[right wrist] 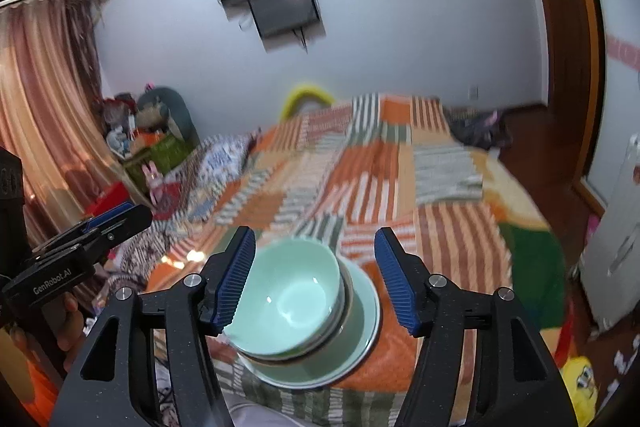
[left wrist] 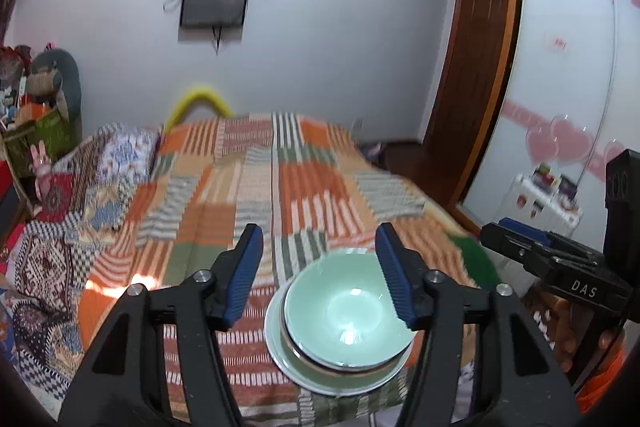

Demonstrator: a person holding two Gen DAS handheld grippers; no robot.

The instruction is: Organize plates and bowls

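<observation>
On the patchwork bed point(left wrist: 248, 187), stacked bowls point(left wrist: 344, 307) sit below both gaping, empty grippers.

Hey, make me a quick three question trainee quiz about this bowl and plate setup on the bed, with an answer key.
1. True or false: the green bowl sits on the plate.
2. What lies under the plate? A) bare floor B) striped bedspread C) wooden desk
3. Is the left gripper or the right gripper clamping anything?

Key: 1 true. 2 B. 3 No, both stand open, clear of the bowl.
</observation>
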